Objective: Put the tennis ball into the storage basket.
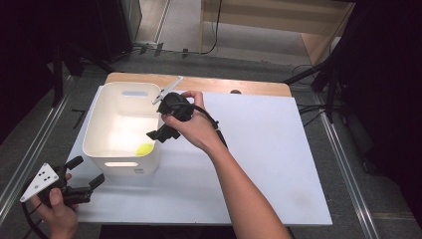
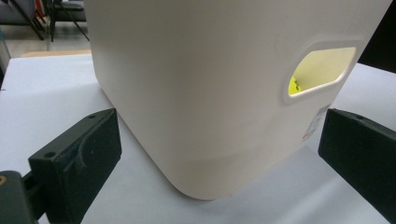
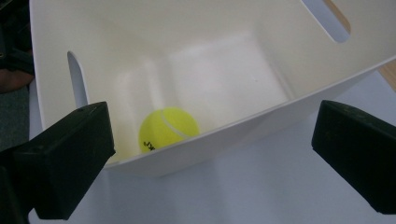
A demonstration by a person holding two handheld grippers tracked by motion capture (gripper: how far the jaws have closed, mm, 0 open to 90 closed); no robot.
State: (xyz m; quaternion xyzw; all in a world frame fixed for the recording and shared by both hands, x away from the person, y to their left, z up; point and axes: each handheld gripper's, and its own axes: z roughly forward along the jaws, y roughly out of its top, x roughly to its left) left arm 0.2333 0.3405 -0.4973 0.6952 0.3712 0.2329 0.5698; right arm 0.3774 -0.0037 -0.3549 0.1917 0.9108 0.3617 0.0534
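Black jaws of the right gripper (image 3: pixel 212 163) stand wide, empty, above the bin (image 1: pixel 94 130) rim, apparently because the ball (image 3: pixel 168 128) already rests inside. Left gripper (image 1: pixel 82 186) waits beside the bin, jaws spread, holding nothing.

The high view looks forward and down from above the person's side, taking in the whole white surface (image 1: pixel 259 164) from well back. The left gripper view sits low and close, facing the white bin's (image 1: pixel 99 124) outer wall. The right gripper view peers down over the bin's rim at a yellow tennis ball (image 3: pixel 168 128). All three share the bin
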